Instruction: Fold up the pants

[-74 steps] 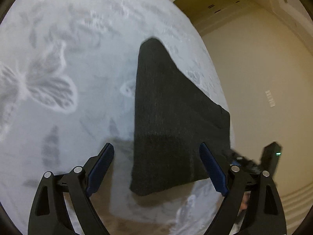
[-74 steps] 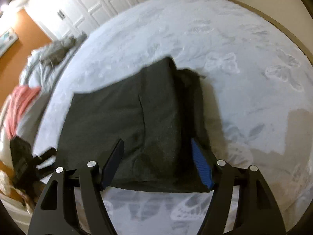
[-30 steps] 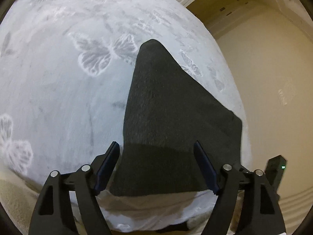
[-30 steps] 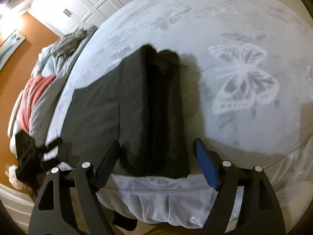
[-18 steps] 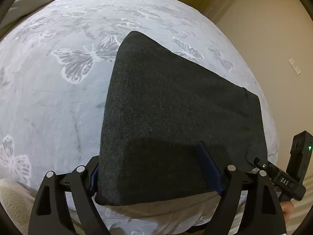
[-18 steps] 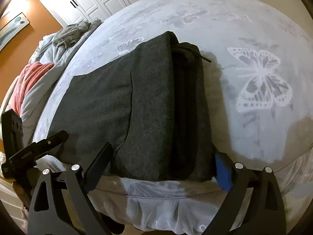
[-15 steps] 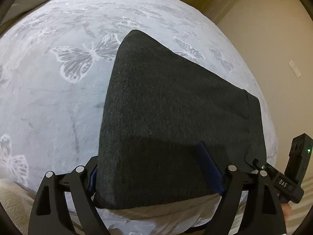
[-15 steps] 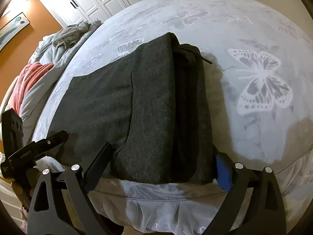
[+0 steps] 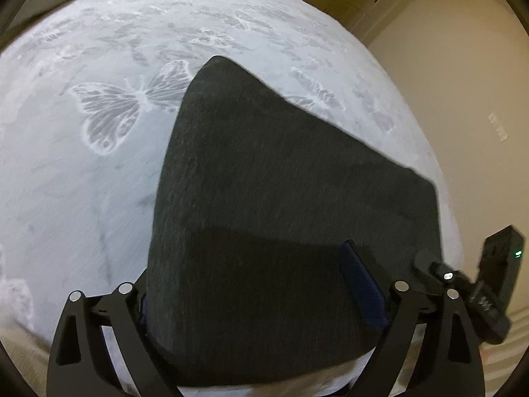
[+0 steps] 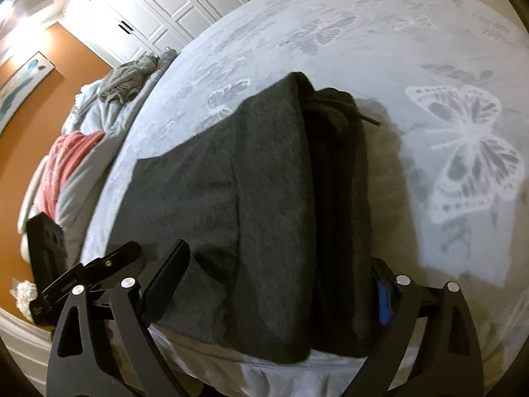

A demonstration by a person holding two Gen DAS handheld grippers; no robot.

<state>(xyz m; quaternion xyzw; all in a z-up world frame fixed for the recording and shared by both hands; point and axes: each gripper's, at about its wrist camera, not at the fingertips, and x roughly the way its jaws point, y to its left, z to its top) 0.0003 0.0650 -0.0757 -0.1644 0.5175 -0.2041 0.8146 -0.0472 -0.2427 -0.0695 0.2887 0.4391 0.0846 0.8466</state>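
Observation:
Dark grey pants (image 9: 281,205) lie folded into a thick stack near the front edge of the bed. In the right wrist view the pants (image 10: 271,198) show layered folds, with the waistband and a drawstring at the far right. My left gripper (image 9: 251,281) is open, its jaws straddling the stack's near left end; the left finger is hidden under the cloth. My right gripper (image 10: 281,281) is open, its jaws straddling the near right end. Each gripper shows at the edge of the other's view.
The bed has a pale grey cover with butterfly patterns (image 9: 109,115). Crumpled grey and pink bedding (image 10: 82,145) lies at the far left in the right wrist view. A beige wall (image 9: 463,82) stands to the right of the bed. White closet doors (image 10: 172,3) stand behind it.
Both grippers came down to the bed's near edge and slid around the ends of the folded stack. In the last half second they shifted only slightly.

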